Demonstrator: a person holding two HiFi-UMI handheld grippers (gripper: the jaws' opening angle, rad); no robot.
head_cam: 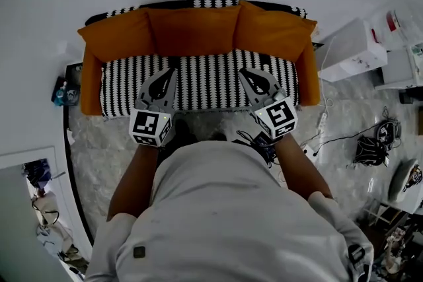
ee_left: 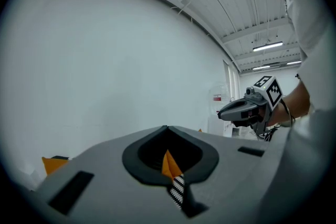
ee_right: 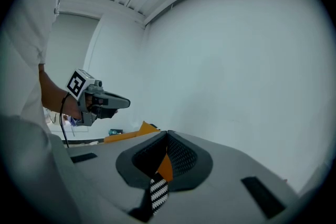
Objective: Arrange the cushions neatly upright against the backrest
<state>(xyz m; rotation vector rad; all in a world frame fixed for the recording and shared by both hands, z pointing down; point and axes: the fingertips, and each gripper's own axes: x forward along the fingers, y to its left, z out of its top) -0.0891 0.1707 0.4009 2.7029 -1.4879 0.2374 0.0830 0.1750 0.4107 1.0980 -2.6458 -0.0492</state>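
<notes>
The person stands facing a sofa [head_cam: 90, 86] with orange arms and a black-and-white zigzag seat [head_cam: 198, 79]. Three orange cushions [head_cam: 193, 28] stand side by side along the backrest [head_cam: 211, 3], the left and right ones each overlapping the middle one's edge; whether they sit fully upright or lean back is hard to judge from this steep angle.

The left gripper [head_cam: 172, 71] and the right gripper [head_cam: 243, 71] hang over the front half of the seat, well apart from each other and short of the cushions. Each one's jaws are pressed together with nothing between them (only a sliver of orange and striped fabric shows through the notch behind the tips in each gripper view). Tangled cables [head_cam: 373, 142] lie on the pale floor [head_cam: 99, 142] to the right of the sofa.
</notes>
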